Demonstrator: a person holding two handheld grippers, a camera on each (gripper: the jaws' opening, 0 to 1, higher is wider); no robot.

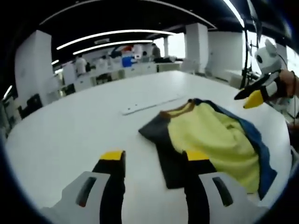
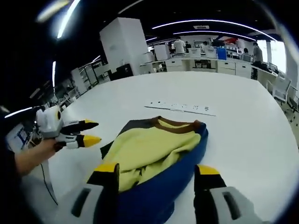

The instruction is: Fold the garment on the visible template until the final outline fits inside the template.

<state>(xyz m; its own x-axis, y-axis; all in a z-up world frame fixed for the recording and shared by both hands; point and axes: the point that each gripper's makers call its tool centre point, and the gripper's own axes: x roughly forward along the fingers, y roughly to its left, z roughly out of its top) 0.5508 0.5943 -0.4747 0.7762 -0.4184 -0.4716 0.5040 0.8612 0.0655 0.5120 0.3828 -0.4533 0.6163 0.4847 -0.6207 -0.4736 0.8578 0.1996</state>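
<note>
In the left gripper view the left gripper (image 1: 155, 157) has its black, yellow-tipped jaws spread apart and grasping nothing; one tip hangs over bare white surface (image 1: 70, 135), the other over the dark grey sleeve edge of the yellow, blue and dark grey folded garment (image 1: 212, 140). In the right gripper view the right gripper (image 2: 157, 171) likewise has its jaws released and wide apart, with the garment's (image 2: 154, 154) blue and yellow cloth lying between and just beyond them.

The garment lies bunched on the large white rounded surface, its brown collar pointing toward a long, flat white strip (image 2: 180, 108) that rests a little beyond it. In the left gripper view the right gripper (image 1: 254, 96) is held by a hand above the surface beside the garment; in the right gripper view the left gripper (image 2: 88, 132) is held by a hand (image 2: 35, 156) near the surface edge, apart from the cloth.

Around them is an open room with white square columns (image 2: 122, 44), long ceiling light strips (image 1: 112, 33), desks and several people standing far off.
</note>
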